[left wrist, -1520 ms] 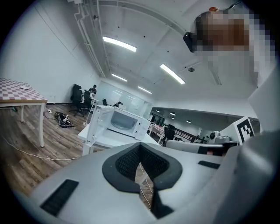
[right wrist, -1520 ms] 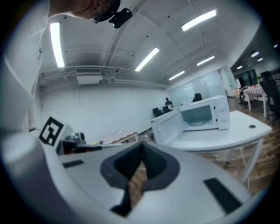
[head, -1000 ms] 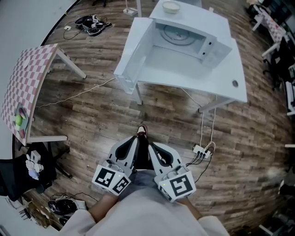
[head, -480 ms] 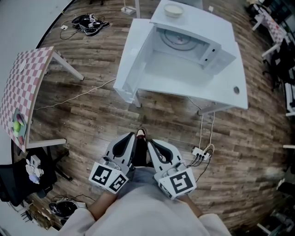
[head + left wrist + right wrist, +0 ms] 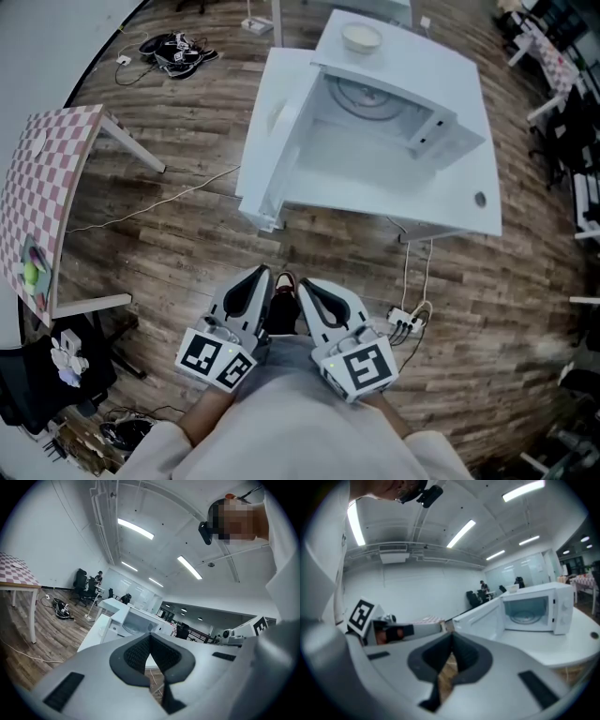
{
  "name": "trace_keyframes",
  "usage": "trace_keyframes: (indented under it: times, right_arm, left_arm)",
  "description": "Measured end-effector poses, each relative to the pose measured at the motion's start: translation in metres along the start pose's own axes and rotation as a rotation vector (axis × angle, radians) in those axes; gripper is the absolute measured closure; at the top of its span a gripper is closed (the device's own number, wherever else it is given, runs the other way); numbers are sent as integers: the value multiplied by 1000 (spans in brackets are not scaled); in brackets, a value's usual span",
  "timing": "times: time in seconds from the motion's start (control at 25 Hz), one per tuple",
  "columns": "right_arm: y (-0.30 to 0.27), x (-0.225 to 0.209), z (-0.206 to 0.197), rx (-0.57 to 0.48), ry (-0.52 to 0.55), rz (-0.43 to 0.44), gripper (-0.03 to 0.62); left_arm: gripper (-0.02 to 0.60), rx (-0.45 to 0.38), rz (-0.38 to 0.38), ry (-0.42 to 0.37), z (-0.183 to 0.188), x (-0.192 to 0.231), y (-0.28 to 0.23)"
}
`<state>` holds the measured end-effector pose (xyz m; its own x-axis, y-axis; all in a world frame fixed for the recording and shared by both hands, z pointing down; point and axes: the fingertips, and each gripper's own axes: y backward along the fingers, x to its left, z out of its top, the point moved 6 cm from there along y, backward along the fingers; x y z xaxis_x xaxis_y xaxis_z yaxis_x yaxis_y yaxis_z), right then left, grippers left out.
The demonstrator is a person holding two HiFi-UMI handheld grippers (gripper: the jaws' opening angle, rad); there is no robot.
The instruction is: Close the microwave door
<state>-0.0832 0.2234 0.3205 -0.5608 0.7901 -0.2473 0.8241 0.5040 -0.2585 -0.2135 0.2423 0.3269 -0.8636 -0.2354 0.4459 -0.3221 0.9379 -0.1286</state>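
A white microwave (image 5: 398, 108) stands on a white table (image 5: 469, 187), its door (image 5: 277, 127) swung wide open to the left and its turntable showing. A white bowl (image 5: 361, 37) rests on top of it. My left gripper (image 5: 258, 277) and right gripper (image 5: 307, 286) are held side by side close to the person's body, well short of the table, both shut with nothing in them. The left gripper view shows the shut left gripper (image 5: 150, 638) with the microwave (image 5: 133, 620) far off. In the right gripper view, beyond the shut right gripper (image 5: 451, 641), the open door (image 5: 480, 618) faces me.
A pink checkered table (image 5: 42, 183) stands at the left. A power strip with cables (image 5: 405, 323) lies on the wood floor by the table's near right leg. Tangled cables (image 5: 173, 47) lie at the far left; desks and chairs (image 5: 567, 84) line the right edge.
The microwave and table have come slightly nearer in the head view as the person steps forward. Both grippers stay shut near the body.
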Motion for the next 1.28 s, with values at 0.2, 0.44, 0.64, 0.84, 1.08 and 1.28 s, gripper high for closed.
trace_keyframes:
  times: [0.2,0.44,0.64,0.84,1.08,1.28]
  right_arm:
    - [-24,1,13,-13,26,-15,571]
    - [-49,4,25,-22,62,-44,571]
    - [-58,6,27,-19,70,-67,571]
    - [-65,7,28,-24,67,-82,571]
    - [-73,5,34,-40,92,-86,571]
    - [-80,-5,42,-55,94,-84,571]
  left_arm:
    - [565,-22,-26,-1,16,21,-8]
    - [565,-50,-50,4,34,46,-13]
    - [565,-57,-79,12,39,56,-14]
    - [565,-65,-89,14,42,67,-15]
    - [565,-72,-87,15,47,79,-20]
    - [565,-88,-69,3,52,86,-28]
